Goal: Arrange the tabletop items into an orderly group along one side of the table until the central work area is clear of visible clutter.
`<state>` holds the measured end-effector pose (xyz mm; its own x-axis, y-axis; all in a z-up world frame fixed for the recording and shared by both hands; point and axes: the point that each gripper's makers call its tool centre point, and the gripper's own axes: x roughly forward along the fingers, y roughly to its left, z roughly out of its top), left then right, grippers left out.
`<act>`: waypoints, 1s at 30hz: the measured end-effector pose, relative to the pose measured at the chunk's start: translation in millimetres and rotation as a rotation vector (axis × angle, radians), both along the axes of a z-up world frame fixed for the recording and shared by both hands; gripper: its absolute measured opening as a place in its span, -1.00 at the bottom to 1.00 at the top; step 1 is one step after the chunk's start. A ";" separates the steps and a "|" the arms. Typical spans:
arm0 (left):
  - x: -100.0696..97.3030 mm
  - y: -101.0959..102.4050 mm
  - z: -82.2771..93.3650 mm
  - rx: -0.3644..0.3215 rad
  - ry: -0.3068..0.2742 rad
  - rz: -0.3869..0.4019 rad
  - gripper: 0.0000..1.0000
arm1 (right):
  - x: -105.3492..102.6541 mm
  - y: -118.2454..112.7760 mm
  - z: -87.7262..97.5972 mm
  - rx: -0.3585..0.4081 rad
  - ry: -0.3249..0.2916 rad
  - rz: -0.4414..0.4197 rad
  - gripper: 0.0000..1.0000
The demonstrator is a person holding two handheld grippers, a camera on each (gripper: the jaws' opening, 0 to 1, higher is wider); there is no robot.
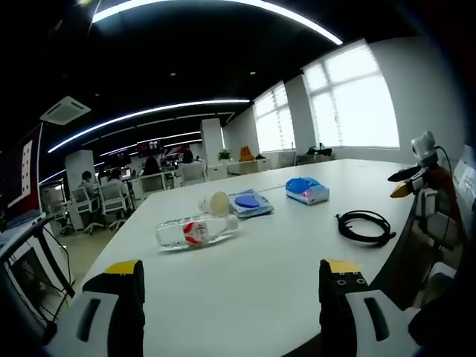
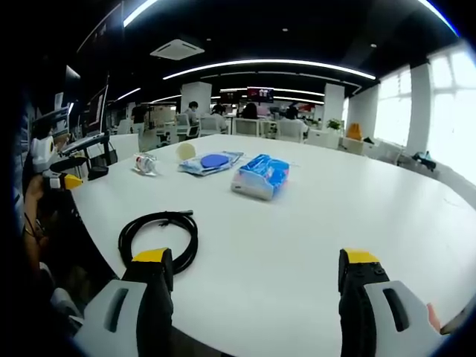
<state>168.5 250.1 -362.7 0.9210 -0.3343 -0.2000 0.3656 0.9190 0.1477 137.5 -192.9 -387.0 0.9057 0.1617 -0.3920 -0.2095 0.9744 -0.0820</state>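
Poised over the near edge of the white table [image 1: 245, 282], left gripper [image 1: 232, 277] and right gripper [image 2: 253, 269] alike, jaws apart and empty, ready to start gathering. Nearest, a coiled black cable [image 2: 158, 234]; farther, scattered mid-table and awaiting tidying: tissue pack [image 2: 260, 176], blue-lidded packet [image 2: 210, 162], pale ball [image 1: 218, 202], toppled water bottle [image 1: 195, 231].

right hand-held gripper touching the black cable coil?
Cannot tell. In the right gripper view the left jaw of the right hand-held gripper overlaps the near edge of the black cable coil, so neither contact nor a gap shows plainly.
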 end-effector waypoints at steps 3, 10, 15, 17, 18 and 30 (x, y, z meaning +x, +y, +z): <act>0.0 0.1 0.7 -0.003 -0.002 0.001 0.94 | -0.1 -0.2 0.1 0.001 0.001 -0.001 0.78; 0.0 0.5 2.8 0.005 -0.014 0.004 0.92 | -0.8 -1.3 0.5 0.004 0.000 -0.004 0.77; -0.6 0.1 2.5 0.009 -0.013 0.003 0.92 | -1.0 -1.4 1.0 0.004 -0.001 -0.004 0.77; -0.8 0.4 1.3 0.015 -0.010 0.004 0.91 | -1.4 -1.3 0.6 0.003 0.001 -0.003 0.77; -0.9 0.5 0.7 0.018 -0.009 0.005 0.91 | -1.5 -1.3 0.4 0.002 0.002 -0.003 0.77; -1.9 4.9 2.0 0.083 -0.038 0.028 0.90 | -2.4 -1.6 0.1 0.004 0.001 -0.005 0.77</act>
<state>166.5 255.0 -360.8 0.9373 -0.2915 -0.1908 0.3322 0.9129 0.2372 135.1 -194.6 -387.0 0.9062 0.1589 -0.3919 -0.2049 0.9756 -0.0783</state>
